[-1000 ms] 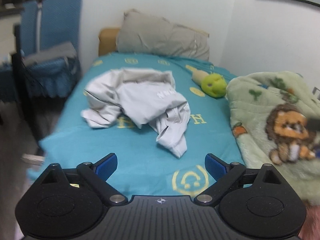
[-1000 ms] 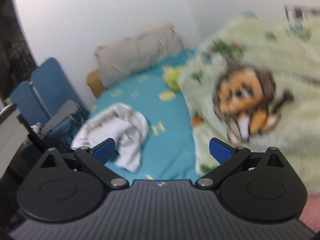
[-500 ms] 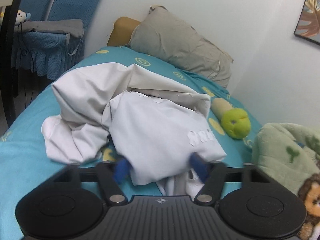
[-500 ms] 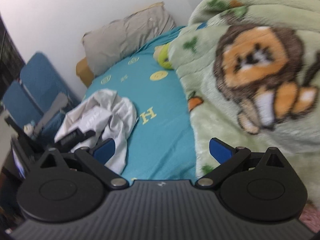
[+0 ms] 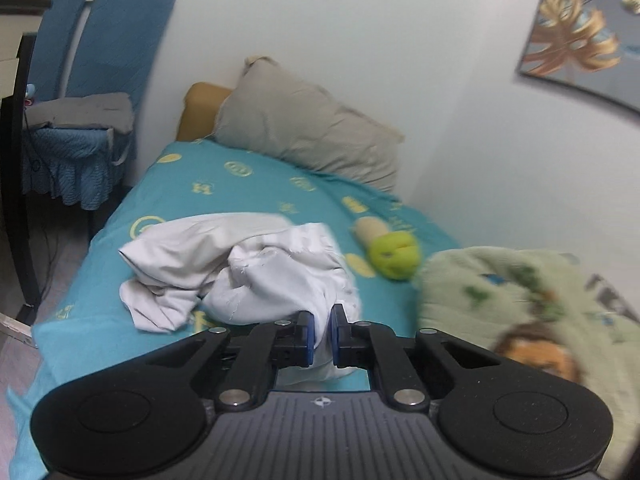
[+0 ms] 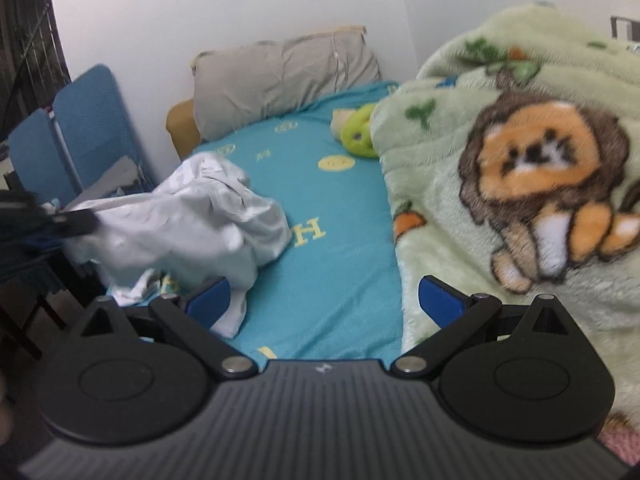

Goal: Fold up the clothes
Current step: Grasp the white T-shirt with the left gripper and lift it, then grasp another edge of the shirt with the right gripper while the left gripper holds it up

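Left gripper pinches white garment; right gripper hovers spread.

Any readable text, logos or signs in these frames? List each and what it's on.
"H": yellow letter printed on the teal bedsheet, beside the white garment.
Smaller yellow marks on the sheet, near the grey pillow: too blurred to read.
Small emblem on the right gripper body: not legible.

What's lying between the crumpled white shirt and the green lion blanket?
Only bare teal bedsheet separates the crumpled white shirt from the green lion blanket, seen from the right wrist.
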